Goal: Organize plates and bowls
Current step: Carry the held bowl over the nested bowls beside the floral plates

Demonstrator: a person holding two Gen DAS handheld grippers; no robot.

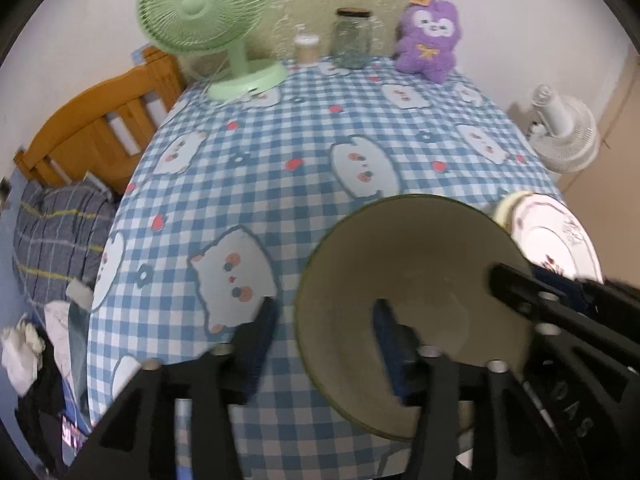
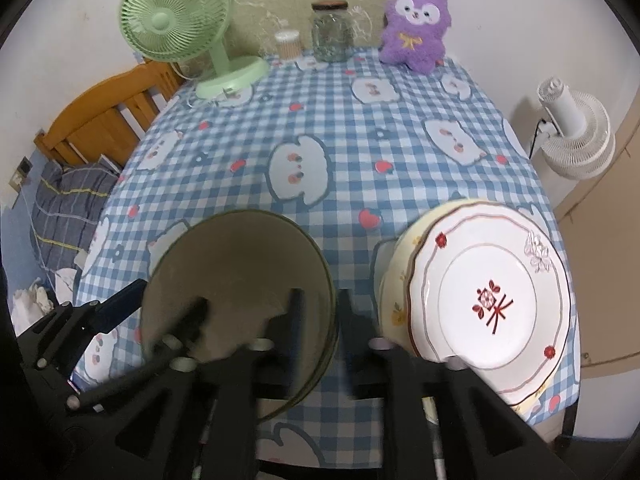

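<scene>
Green-rimmed bowl (image 2: 240, 292) near table (image 1: 280, 152) front edge, left tool (image 1: 324, 320) and right tool (image 2: 318, 308) both spread astride opposite rims, pads off; floral plate (image 2: 492, 292) on yellow dish just right; table middle open; bowl blurred, underside hidden

Clearance: mid-bench open, near edge crowded.
Checked cloth on the bench (image 2: 340, 160) lies bare centrally; bowl (image 2: 240, 280) and stacked plates (image 2: 492, 292) block the front, narrow gap between; green fan (image 2: 176, 20), jar (image 2: 330, 32), plush toy (image 2: 416, 28) line the rear.
</scene>
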